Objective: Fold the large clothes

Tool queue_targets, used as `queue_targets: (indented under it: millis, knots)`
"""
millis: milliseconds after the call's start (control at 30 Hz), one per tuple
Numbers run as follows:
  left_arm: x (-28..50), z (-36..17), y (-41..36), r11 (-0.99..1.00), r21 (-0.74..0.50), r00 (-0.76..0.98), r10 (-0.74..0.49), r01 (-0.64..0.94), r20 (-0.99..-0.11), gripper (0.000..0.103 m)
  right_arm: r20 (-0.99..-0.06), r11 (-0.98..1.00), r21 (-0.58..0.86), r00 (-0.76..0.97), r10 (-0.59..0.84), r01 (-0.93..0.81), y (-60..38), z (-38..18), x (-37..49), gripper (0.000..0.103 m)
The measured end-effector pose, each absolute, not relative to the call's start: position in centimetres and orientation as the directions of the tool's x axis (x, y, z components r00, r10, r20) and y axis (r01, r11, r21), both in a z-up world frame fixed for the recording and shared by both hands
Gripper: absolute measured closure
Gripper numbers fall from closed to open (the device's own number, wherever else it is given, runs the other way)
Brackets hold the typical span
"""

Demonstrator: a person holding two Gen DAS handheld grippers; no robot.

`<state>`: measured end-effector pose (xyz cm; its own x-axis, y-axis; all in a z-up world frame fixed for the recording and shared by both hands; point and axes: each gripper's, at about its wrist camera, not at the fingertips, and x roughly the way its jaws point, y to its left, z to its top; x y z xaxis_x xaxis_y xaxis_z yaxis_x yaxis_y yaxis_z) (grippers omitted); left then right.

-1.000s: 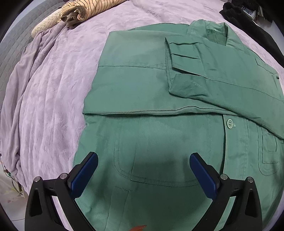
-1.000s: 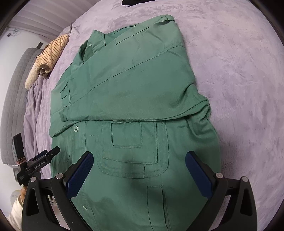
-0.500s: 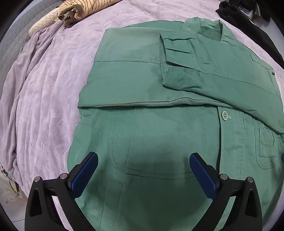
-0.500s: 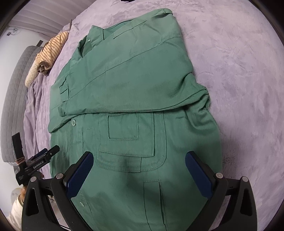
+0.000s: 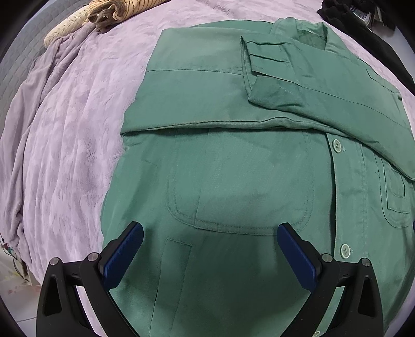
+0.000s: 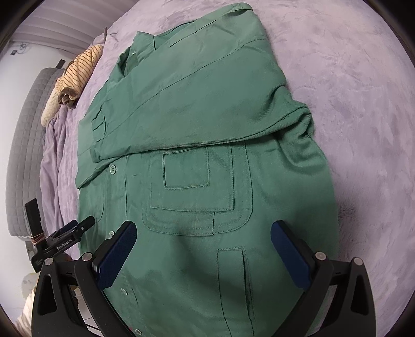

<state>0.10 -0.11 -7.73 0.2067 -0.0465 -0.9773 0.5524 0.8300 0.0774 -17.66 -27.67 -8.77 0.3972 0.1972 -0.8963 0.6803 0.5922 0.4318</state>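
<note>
A large green work jacket (image 5: 233, 176) (image 6: 207, 124) lies front up on a purple bedspread (image 5: 67, 129) (image 6: 363, 90). Both sleeves are folded across its chest, and the collar points away from me. My left gripper (image 5: 210, 248) hovers open over the jacket's lower left pocket (image 5: 238, 197), nothing between its blue pads. My right gripper (image 6: 203, 246) is open above the lower right pocket (image 6: 197, 191), also holding nothing. The left gripper's black body (image 6: 62, 241) shows at the left edge of the right wrist view, near the jacket's hem.
A striped beige garment (image 5: 114, 10) (image 6: 75, 75) lies bunched at the far left of the bed. Black clothing (image 5: 368, 23) sits at the far right corner. The bed's left edge drops to a tiled floor (image 5: 13, 280); a grey quilted headboard (image 6: 28, 145) stands beyond.
Both grippers have lowered toward the jacket's hem end; the pockets now lie closer to the fingertips and look larger. The jacket has not moved, and both grippers stay open.
</note>
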Motion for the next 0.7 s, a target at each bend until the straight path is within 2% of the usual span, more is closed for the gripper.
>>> queue_targets:
  millis: [333,700]
  knots:
    - [-0.6,-7.8,4.0,0.817,0.052,0.205,-0.082,0.575,-0.975,0.000,-0.858,0.542,0.499,0.475,0.197,0.676,-25.0,-8.7,-18.7,0.000]
    - [-2.1,-6.9,14.2,0.834,-0.003,0.171,-0.116,0.552,-0.978,0.000,-0.843,0.458,0.516,0.524,0.122,0.724,-21.3,-6.6,-23.6,0.000]
